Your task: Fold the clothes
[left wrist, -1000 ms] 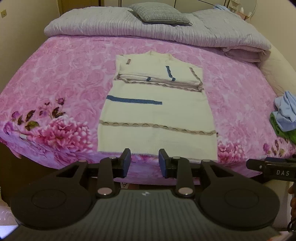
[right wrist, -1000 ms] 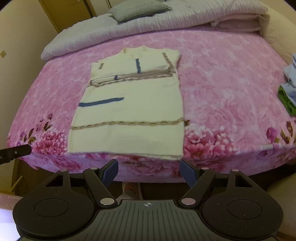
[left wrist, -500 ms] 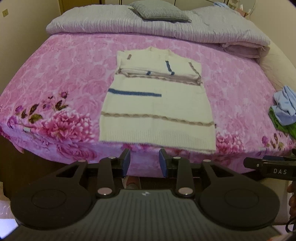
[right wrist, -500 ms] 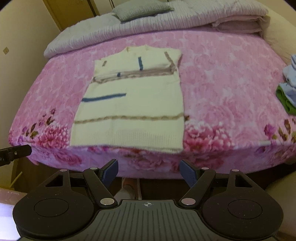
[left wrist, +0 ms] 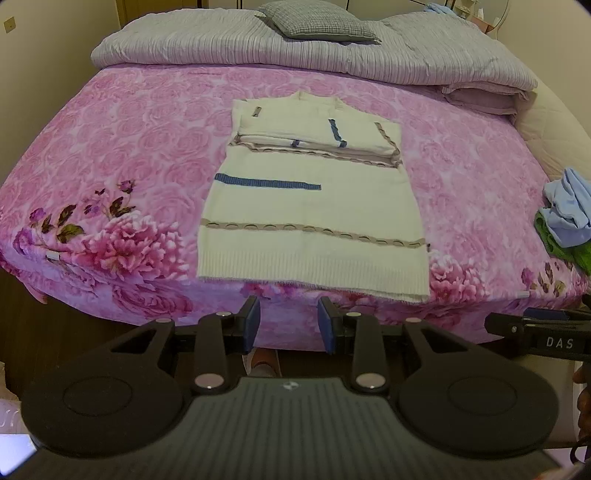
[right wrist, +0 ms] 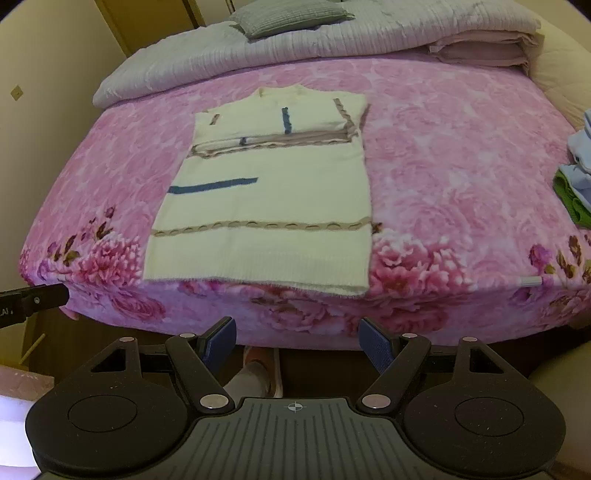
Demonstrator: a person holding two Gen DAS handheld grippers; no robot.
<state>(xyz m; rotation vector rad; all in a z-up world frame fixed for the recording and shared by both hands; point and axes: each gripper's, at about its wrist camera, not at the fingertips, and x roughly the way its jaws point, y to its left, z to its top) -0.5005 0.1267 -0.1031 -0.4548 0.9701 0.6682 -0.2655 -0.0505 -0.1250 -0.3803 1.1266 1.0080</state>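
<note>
A cream knit sweater (left wrist: pixel 314 206) (right wrist: pixel 266 206) with blue and tan stripes lies flat on the pink floral bed, its sleeves folded across the chest. Its ribbed hem reaches the bed's near edge. My left gripper (left wrist: pixel 289 325) hangs off the bed, just below the hem's middle, open with a narrow gap and holding nothing. My right gripper (right wrist: pixel 297 341) is also off the bed below the hem, open wide and empty. The tip of the right gripper shows at the right edge of the left wrist view, and the left one's tip at the left edge of the right wrist view.
A small pile of light blue and green clothes (left wrist: pixel 565 218) (right wrist: pixel 576 177) lies at the bed's right side. A grey quilt (left wrist: pixel 332 55) and pillow (left wrist: pixel 317 24) lie along the head. A person's foot (right wrist: pixel 258 373) stands on the floor below the bed edge.
Both grippers have pulled back and lowered slightly from the bed, so the sweater's hem sits higher and farther in view. The sweater has not moved.
</note>
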